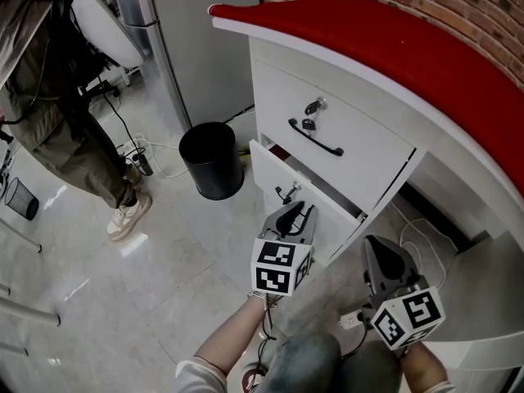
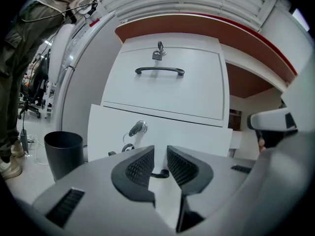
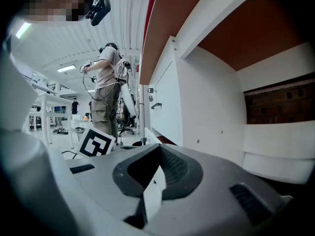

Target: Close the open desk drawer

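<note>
The white desk with a red top (image 1: 385, 31) has two drawers. The upper drawer (image 1: 344, 129) is closed and carries a black handle (image 2: 160, 71). Below it, the lower drawer (image 1: 274, 174) stands pulled out partway, with a key (image 2: 138, 128) in its lock. My left gripper (image 1: 290, 213) is right in front of that drawer's face, jaws a little apart. The drawer's black handle (image 2: 160, 174) shows in the gap just beyond my left gripper (image 2: 160, 159). My right gripper (image 1: 379, 250) hangs lower right, beside the desk's side panel. In its own view the right gripper (image 3: 156, 168) is shut and empty.
A black waste bin (image 1: 211, 159) stands on the floor left of the drawers. A person (image 1: 65, 113) stands at the far left with cables (image 1: 147, 155) on the floor nearby. A white power strip (image 1: 352, 319) lies by my right gripper. A grey cabinet (image 1: 205, 39) adjoins the desk.
</note>
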Available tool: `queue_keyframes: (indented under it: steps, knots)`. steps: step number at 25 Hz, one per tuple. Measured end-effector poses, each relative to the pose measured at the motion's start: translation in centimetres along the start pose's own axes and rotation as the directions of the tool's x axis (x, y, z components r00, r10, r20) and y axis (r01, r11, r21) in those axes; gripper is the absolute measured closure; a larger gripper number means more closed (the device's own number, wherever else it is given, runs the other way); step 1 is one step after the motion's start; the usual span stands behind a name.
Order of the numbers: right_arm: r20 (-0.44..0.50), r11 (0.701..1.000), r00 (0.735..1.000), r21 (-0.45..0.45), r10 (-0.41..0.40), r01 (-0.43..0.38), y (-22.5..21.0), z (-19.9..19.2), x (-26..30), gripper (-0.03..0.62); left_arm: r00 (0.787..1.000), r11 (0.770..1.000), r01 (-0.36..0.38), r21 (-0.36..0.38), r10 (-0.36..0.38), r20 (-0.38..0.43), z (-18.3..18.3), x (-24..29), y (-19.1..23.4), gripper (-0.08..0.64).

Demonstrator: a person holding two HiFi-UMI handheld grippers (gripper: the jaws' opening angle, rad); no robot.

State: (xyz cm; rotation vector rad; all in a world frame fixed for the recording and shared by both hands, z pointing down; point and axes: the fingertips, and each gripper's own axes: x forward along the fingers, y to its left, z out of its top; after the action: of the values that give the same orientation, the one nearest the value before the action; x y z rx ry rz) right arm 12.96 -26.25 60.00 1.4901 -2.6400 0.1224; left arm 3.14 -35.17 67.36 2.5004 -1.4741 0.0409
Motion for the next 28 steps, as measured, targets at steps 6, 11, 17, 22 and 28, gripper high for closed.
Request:
queue_keyframes:
  steps: [6,11,17,22,28]
  knots:
    - [-0.002,1.0,1.0,-0.001,-0.01,0.01,-0.3,-0.2,0.3,0.594,1.0,1.0,0.006,0.001,-0.006,0.001,-0.1,0.2,-0.1,0.471]
    - [0.001,1.0,1.0,-0.001,-0.007,0.007,-0.1,-0.1,0.4,0.594,1.0,1.0,0.007,0.024,-0.007,-0.016,0.0,0.5,-0.2,0.472]
    - [0.001,1.0,1.0,0.004,-0.011,0.011,-0.3,0.0,0.4,0.594,1.0,0.999,0.001,0.034,-0.001,-0.014,-0.1,0.6,-0.2,0.472]
    - [0.004,1.0,1.0,0.013,-0.016,0.016,-0.4,-0.1,0.4,0.594,1.0,0.999,0.008,0.04,-0.007,-0.025,-0.1,1.2,-0.3,0.472]
    - [0.0,1.0,1.0,0.011,-0.014,0.014,-0.4,-0.2,0.3,0.594,1.0,0.999,0.004,0.032,-0.004,-0.017,-0.1,1.5,-0.6,0.472]
